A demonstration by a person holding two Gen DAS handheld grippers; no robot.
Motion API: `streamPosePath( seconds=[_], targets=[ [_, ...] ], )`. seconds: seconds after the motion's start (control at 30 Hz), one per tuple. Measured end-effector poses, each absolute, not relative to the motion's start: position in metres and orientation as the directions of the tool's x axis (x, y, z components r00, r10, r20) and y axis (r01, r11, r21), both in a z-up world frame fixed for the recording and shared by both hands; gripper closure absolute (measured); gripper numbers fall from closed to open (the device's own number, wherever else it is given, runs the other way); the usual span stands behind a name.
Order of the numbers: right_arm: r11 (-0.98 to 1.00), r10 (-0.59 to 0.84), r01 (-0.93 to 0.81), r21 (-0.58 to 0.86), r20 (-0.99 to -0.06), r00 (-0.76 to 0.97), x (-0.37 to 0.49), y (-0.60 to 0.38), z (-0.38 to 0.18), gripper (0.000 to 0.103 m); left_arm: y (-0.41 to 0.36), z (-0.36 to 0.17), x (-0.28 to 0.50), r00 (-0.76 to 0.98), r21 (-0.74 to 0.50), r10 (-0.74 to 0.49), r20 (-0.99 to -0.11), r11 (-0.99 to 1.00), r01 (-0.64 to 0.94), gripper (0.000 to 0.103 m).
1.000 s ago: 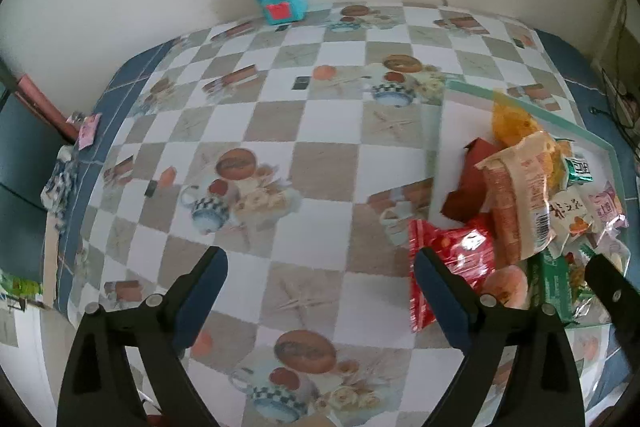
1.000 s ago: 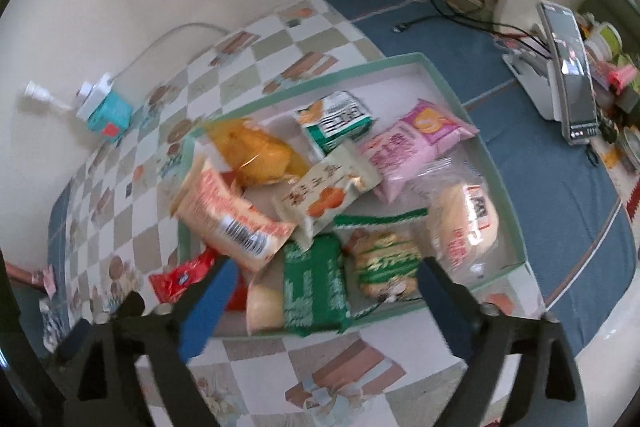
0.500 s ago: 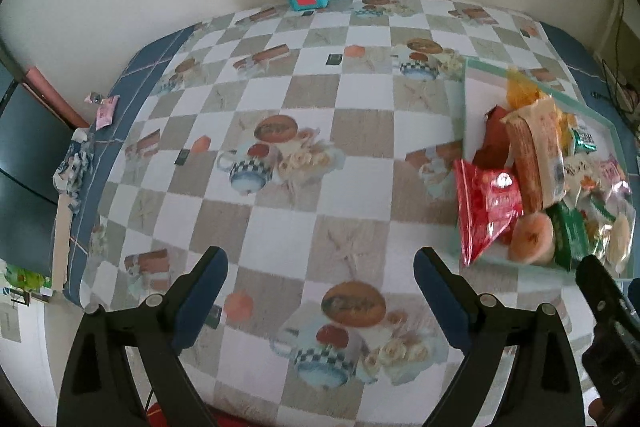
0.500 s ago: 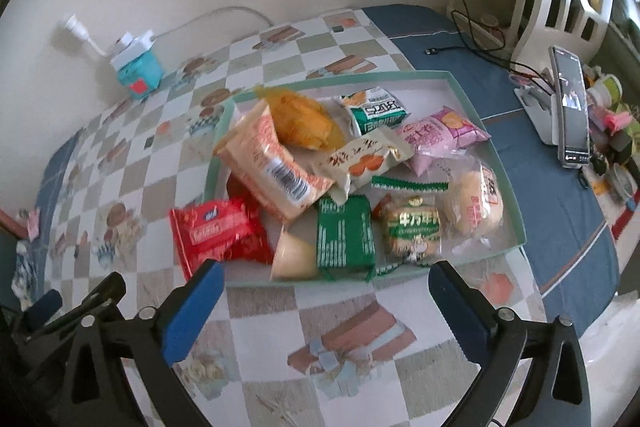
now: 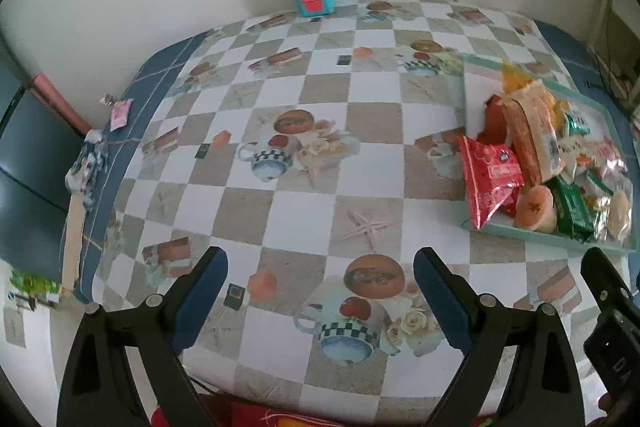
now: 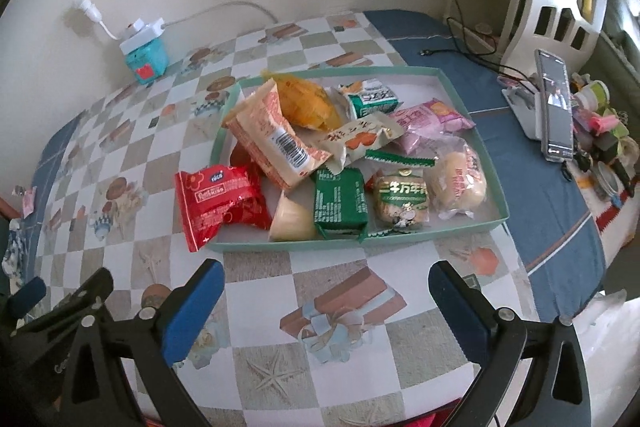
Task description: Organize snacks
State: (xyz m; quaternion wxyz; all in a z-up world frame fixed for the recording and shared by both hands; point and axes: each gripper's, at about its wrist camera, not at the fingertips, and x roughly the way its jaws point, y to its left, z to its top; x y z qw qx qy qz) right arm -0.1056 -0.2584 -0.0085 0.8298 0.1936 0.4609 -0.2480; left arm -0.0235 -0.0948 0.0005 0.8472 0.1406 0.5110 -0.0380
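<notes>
Both held wide apart and empty: left gripper low in frame over checkered tablecloth, right gripper likewise. Heaped in shallow teal cardboard tray at centre frame: wrapped snacks, red foil packet overhanging its left rim.

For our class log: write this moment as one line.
left hand-held gripper: open, empty | right hand-held gripper: open, empty | snacks: piled in tray
</notes>
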Motion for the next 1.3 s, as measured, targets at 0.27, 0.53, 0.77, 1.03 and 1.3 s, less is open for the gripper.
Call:
streamPosePath(
  seconds=[0.27, 0.53, 0.77, 1.03, 1.3],
  targets=[
    [0.808, -0.242, 0.583, 0.089, -0.851, 0.465, -0.104, -0.255, -0.005, 0.000, -0.078, 0.007, -0.020, 0.495, 0.188, 0.092, -0.864, 0.971, 0.148, 0.009],
    [0.824, -0.244, 0.563, 0.062, -0.858, 0.451, -0.099, -0.248, -0.007, 0.000, -0.079, 0.006, -0.017, 0.485, 0.176, 0.076, -0.871, 0.970, 0.164, 0.009],
    [0.831, -0.244, 0.554, 0.053, -0.860, 0.449, -0.096, -0.247, -0.008, 0.000, -0.079, 0.002, -0.014, 0.464, 0.176, 0.080, -0.882, 0.970, 0.168, 0.009],
    [0.840, -0.245, 0.541, 0.042, -0.860, 0.447, -0.093, -0.244, -0.008, 0.000, -0.079, -0.001, -0.013, 0.450, 0.177, 0.082, -0.889, 0.969, 0.174, 0.009],
    [0.842, -0.239, 0.538, 0.043, -0.864, 0.443, -0.093, -0.244, -0.010, 0.000, -0.079, -0.004, -0.012, 0.441, 0.183, 0.089, -0.893, 0.967, 0.176, 0.009]
  ],
)
